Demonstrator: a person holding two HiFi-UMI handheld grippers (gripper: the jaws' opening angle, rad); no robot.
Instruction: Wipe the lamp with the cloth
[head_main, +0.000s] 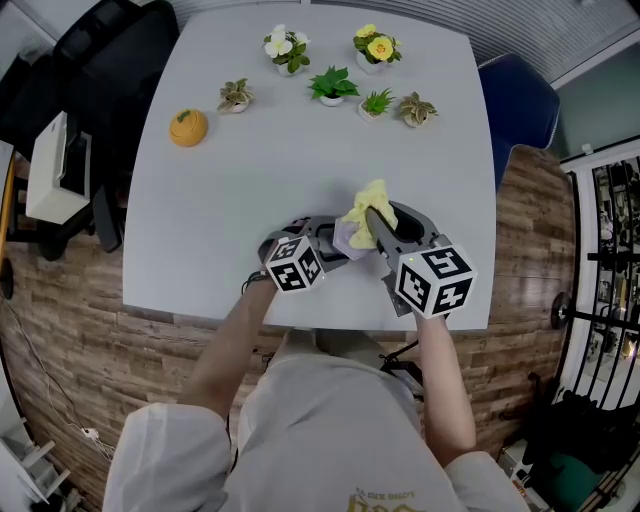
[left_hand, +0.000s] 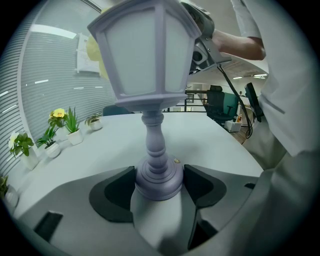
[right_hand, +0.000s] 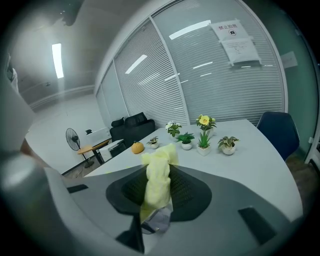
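A lavender lantern-shaped lamp (head_main: 343, 238) stands on the grey table (head_main: 230, 200) near its front edge. My left gripper (head_main: 328, 245) is shut on the lamp's round base (left_hand: 159, 181), with a pad pressed against each side. The lamp's shade (left_hand: 145, 50) rises right in front of the left gripper view. My right gripper (head_main: 388, 226) is shut on a yellow cloth (head_main: 368, 210), which lies on top of the shade. In the right gripper view the cloth (right_hand: 158, 177) hangs between the jaws, and a bit of the lamp (right_hand: 156, 221) shows below it.
Several small potted plants (head_main: 333, 85) and flower pots (head_main: 375, 46) line the far side of the table, with an orange ornament (head_main: 188, 127) at the far left. A blue chair (head_main: 522, 105) stands at the right, a black one (head_main: 110, 50) at the left.
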